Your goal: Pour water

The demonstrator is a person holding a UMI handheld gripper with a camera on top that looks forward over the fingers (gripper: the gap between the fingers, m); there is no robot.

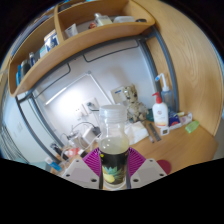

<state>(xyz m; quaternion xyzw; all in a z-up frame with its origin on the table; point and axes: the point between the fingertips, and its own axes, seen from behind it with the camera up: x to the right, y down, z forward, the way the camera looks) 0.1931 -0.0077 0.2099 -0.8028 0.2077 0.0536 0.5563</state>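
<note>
Shelves (pixel 95 30) tilt beyond my claw (pixel 114 172), which pinches a bottle (pixel 113 150) upright by its lower body, so nothing spills before I tip it.

Wooden desk (pixel 185 148) under wooden shelves (pixel 95 38) — white wall panel (pixel 100 75) behind, bright light patch on it.
</note>
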